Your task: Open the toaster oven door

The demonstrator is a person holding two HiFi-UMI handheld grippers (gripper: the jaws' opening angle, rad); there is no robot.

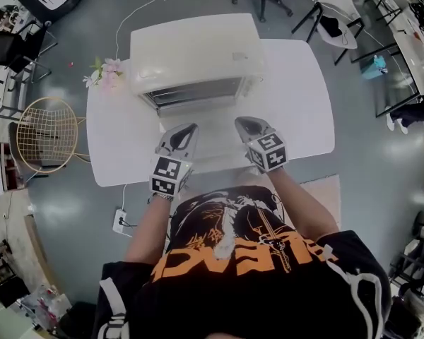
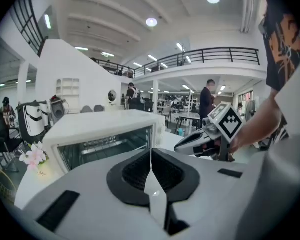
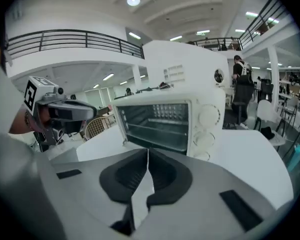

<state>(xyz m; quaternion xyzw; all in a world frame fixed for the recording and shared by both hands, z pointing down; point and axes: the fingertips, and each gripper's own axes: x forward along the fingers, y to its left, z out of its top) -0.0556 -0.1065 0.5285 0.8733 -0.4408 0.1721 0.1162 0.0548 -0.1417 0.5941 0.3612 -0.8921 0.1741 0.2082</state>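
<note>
The white toaster oven (image 1: 194, 55) stands at the far side of the white table (image 1: 304, 111). Its glass door (image 1: 212, 138) is folded down flat in front of it, and the cavity with its wire rack shows in the right gripper view (image 3: 157, 124) and the left gripper view (image 2: 105, 144). My left gripper (image 1: 187, 130) hovers over the door's near left part, jaws closed together with nothing between them (image 2: 151, 154). My right gripper (image 1: 244, 124) is level with it on the right, also shut and empty (image 3: 147, 156). Neither gripper touches the oven body.
Pink flowers (image 1: 106, 73) stand on the table's left far corner beside the oven. A wire chair (image 1: 48, 131) is left of the table, office chairs (image 1: 336, 16) behind it, and a power strip (image 1: 120, 221) lies on the floor.
</note>
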